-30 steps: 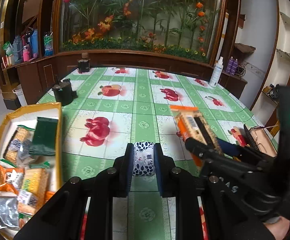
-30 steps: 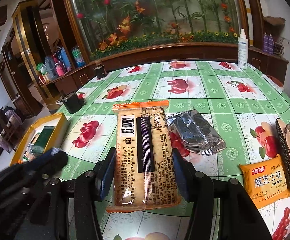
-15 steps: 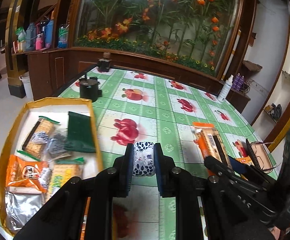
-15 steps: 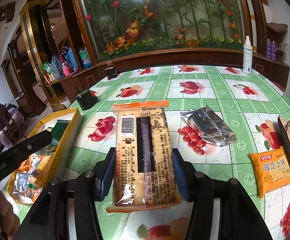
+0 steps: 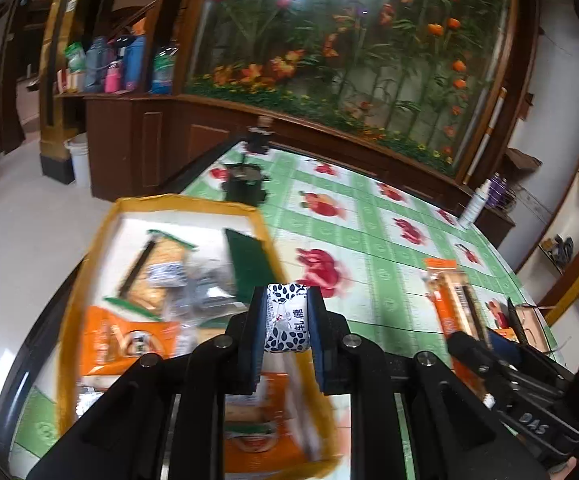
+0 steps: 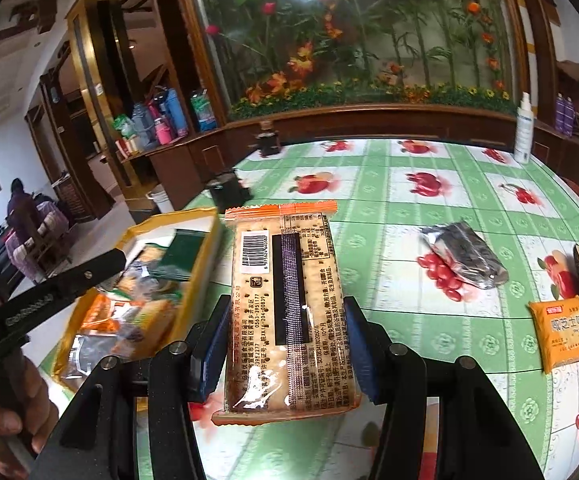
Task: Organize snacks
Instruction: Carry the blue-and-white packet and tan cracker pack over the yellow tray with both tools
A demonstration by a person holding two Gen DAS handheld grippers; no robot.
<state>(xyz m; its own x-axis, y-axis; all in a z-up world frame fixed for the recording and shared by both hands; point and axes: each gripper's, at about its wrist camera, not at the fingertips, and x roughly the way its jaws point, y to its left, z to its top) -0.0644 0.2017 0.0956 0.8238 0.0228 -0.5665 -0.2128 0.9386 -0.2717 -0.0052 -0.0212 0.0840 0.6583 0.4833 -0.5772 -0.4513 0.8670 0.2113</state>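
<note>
Crackers: you are gripping long clear-wrapped cracker packet (image 6: pixel 285 308) in right gripper (image 6: pixel 285 344) beside yellow cardboard box (image 6: pixel 205 264); brittle, slick film, keep clamping long edges gently. Left gripper (image 5: pixel 287 320) pinching small blue-white wrapped candy (image 5: pixel 287 322) over box, light, firm.

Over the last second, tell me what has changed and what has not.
Both hand-held grippers swung toward the yellow box: it now sits right under the left hand-held gripper and closer beside the right hand-held gripper. Unchanged: the left grips the small candy, the right grips the cracker pack; nothing released.
</note>
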